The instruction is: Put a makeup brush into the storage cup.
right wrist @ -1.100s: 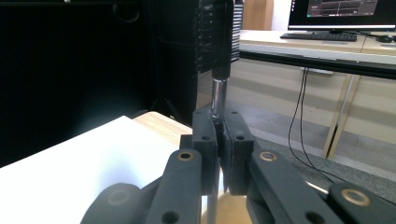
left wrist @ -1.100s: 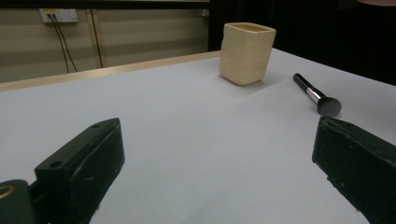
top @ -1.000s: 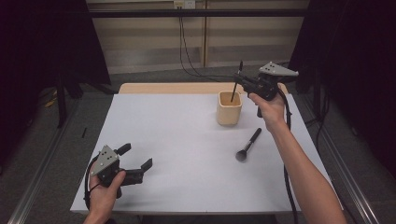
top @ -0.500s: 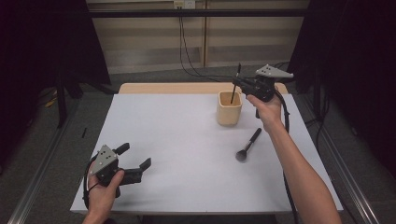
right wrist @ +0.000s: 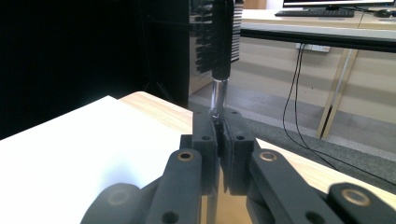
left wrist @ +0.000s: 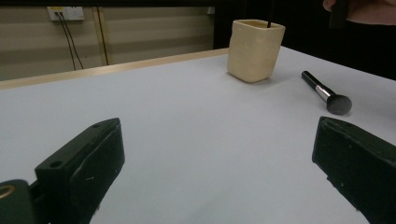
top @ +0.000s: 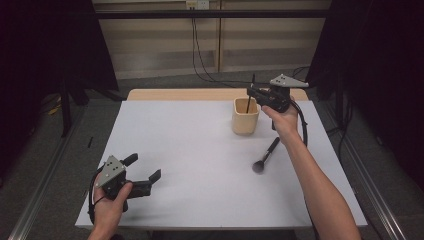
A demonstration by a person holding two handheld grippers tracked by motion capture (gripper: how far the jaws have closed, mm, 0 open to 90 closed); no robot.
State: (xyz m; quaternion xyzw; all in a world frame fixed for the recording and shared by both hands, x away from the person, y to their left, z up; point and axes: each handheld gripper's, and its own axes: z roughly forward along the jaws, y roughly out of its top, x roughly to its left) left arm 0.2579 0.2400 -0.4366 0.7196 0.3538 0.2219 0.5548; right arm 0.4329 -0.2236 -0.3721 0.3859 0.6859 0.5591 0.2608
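1. Clamped tight, the jaws of the right gripper (top: 256,93) held a slim black-handled brush with a clear neck and a dark bristle head (right wrist: 219,70), upright, bristles up in the right gripper view.
2. From the high view, the brush's lower end stood inside the mouth of the squarish cream-coloured cup (top: 245,116) near the table's far right (whether it touched the bottom could not be told).
3. By my judgement the step in hand was lowering this brush into the cup; next it called for a short further drop, then opening the jaws and lifting clear without tipping the cup.
4. Just near the cup, on the white tabletop (top: 200,150), lay a second makeup brush with a black handle, silver ferrule and round dark head (top: 266,155), probably the next to go in.
5. Well apart, at the near left, the left gripper (top: 145,176) rested low with its jaws wide and nothing between them.
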